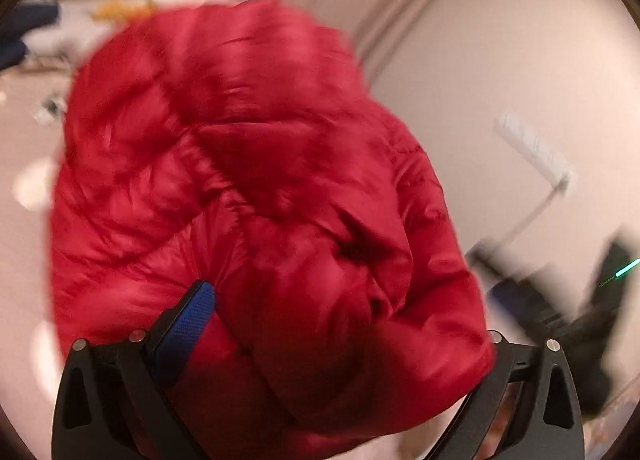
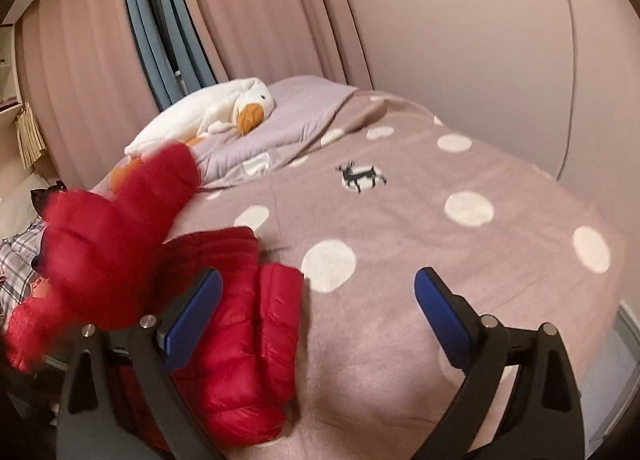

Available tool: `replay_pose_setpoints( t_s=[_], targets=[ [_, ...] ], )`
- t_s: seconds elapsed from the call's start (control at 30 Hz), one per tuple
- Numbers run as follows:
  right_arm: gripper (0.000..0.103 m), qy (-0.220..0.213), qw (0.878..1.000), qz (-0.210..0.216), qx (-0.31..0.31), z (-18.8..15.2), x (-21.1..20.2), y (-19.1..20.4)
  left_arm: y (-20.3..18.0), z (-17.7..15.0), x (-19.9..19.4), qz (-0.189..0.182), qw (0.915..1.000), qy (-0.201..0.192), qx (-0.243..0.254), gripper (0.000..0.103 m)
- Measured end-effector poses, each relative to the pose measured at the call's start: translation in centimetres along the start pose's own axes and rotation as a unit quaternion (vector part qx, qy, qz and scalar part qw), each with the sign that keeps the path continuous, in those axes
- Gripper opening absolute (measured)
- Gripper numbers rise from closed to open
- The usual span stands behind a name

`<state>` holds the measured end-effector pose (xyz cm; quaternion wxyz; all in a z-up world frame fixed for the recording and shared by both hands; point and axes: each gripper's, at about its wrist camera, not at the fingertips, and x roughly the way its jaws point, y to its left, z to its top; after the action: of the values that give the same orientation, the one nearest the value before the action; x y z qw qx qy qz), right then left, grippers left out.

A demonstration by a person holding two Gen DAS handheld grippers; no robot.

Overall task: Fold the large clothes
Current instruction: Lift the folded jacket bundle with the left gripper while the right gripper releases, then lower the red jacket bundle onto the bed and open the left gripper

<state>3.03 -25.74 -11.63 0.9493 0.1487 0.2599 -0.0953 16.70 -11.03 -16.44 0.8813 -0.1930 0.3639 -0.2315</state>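
Left wrist view shows the left tongs (image 1: 320, 324) spread wide with the puffy red jacket (image 1: 256, 188) bulging loose between them, only one blue pad (image 1: 188, 332) visible and the far side buried in fabric, so the slippery padded cloth may slump out of its fold or catch on the tongs as they pull clear. Right wrist view shows the right tongs (image 2: 318, 292) wide and holding nothing above the spotted bed cover (image 2: 400, 220), the jacket bunched at the bed's left edge, where its springy filling could let it unfold or slide off.
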Motion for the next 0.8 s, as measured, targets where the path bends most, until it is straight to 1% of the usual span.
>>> replay_pose_setpoints(
  t_s=[0.03, 0.07, 0.1, 0.13, 0.17, 0.2, 0.3, 0.37, 0.43, 0.57, 0.6, 0.67, 0.7, 0.77, 0.8],
  targets=[
    [0.098, -0.003, 1.0, -0.003, 0.0, 0.2, -0.7, -0.3, -0.8, -0.8, 2.0, 0.021, 0.999, 0.017, 0.036, 0.099],
    [0.098, -0.01, 1.0, -0.004, -0.001, 0.4, -1.4, -0.2, -1.7, -1.5, 3.2, 0.045, 0.9958, 0.016, 0.078, 0.099],
    [0.098, -0.013, 1.0, 0.002, -0.004, 0.5, -1.9, -0.1, -2.8, -2.4, 4.3, 0.075, 0.9899, 0.012, 0.12, 0.099],
    [0.098, -0.013, 1.0, 0.012, -0.01, 0.4, -2.5, -0.1, -3.8, -3.1, 5.3, 0.109, 0.9825, 0.013, 0.15, 0.099],
    [0.098, -0.011, 1.0, 0.017, -0.016, 0.3, -2.6, 0.3, -4.3, -3.4, 5.8, 0.13, 0.9788, 0.013, 0.158, 0.099],
    [0.098, -0.012, 1.0, 0.018, -0.022, 0.2, -3.0, 0.4, -4.6, -3.4, 6.0, 0.138, 0.9782, 0.011, 0.155, 0.099],
    [0.098, -0.019, 0.999, 0.007, -0.031, 0.3, -3.6, 0.7, -3.5, -2.1, 5.8, 0.116, 0.986, 0.01, 0.119, 0.099],
    [0.098, -0.017, 0.999, 0.01, -0.028, 0.4, -4.0, 0.6, -2.4, -0.9, 5.1, 0.095, 0.9916, 0.011, 0.087, 0.099],
    [0.099, -0.015, 1.0, 0.015, -0.021, 0.4, -4.1, 0.4, -1.9, -0.6, 4.5, 0.082, 0.9942, 0.008, 0.068, 0.099],
    [0.099, -0.014, 1.0, 0.015, -0.019, 0.6, -4.9, 0.3, -1.6, -0.4, 3.3, 0.087, 0.9945, -0.002, 0.058, 0.099],
    [0.099, -0.016, 1.0, 0.015, -0.02, 0.7, -5.2, 0.3, -1.6, -0.2, 2.7, 0.084, 0.9952, -0.003, 0.05, 0.099],
    [0.099, -0.025, 0.999, 0.017, -0.019, 0.9, -6.2, 0.3, -2.6, -1.3, 1.8, 0.077, 0.9966, -0.004, 0.028, 0.099],
    [0.1, -0.028, 0.999, 0.02, -0.019, 1.0, -6.4, 0.3, -2.4, -1.0, 1.1, 0.071, 0.9974, -0.004, 0.011, 0.099],
    [0.101, -0.035, 0.999, 0.028, -0.018, 1.1, -7.1, 0.3, -2.0, -0.5, -0.9, 0.051, 0.9984, -0.017, -0.019, 0.099],
    [0.102, -0.038, 0.999, 0.031, -0.016, 1.1, -7.4, 0.2, -2.1, -0.3, -2.1, 0.047, 0.9981, -0.028, -0.028, 0.099]
  ],
)
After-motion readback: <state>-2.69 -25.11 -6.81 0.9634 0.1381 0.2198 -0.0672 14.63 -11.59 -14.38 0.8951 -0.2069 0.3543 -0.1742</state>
